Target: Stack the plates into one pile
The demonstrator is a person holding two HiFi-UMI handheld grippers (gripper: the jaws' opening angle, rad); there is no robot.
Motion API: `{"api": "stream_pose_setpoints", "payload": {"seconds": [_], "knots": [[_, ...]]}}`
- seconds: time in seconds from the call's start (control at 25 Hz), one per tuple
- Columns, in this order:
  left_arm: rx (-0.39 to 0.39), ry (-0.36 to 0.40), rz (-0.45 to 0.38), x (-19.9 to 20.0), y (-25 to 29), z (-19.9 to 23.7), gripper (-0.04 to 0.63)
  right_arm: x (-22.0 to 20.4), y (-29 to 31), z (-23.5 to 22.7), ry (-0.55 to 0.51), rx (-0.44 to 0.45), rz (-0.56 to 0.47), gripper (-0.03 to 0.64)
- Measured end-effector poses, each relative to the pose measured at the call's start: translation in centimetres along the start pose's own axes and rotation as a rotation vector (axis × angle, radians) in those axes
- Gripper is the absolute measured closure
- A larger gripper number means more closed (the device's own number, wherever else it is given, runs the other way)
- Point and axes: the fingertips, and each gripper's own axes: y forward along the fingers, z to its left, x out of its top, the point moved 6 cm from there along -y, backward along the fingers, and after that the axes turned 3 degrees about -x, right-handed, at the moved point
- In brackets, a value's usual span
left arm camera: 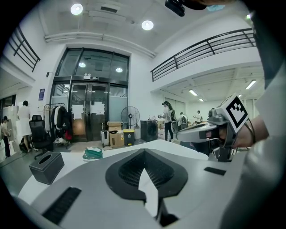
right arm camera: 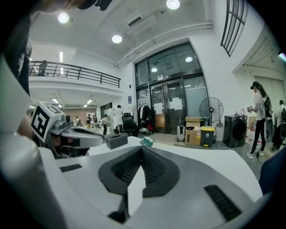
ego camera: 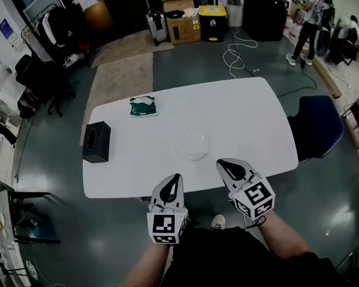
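A clear glass plate pile lies on the white table, near its front middle. My left gripper hovers at the table's front edge, below and left of the plates, jaws shut with nothing between them. My right gripper sits just right of it, also shut and empty, its tip over the front edge. In the left gripper view the shut left gripper points across the table, with the right gripper alongside. The right gripper view shows its shut right gripper and the left gripper. The plates are hidden in both gripper views.
A black tissue box stands at the table's left edge. A green packet lies at the back left. A dark blue chair stands at the right end. Boxes, a suitcase and a yellow-lidded bin line the far floor. A person stands far right.
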Motion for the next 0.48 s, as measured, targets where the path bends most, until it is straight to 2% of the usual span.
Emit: {"api": "stream_pose_setpoints", "payload": {"seconds": [0.48], "knots": [[0.004, -0.011, 0.008, -0.62, -0.38, -0.42, 0.577, -0.36, -0.3, 0.32, 0.002, 0.013, 0.009, 0.6]]}}
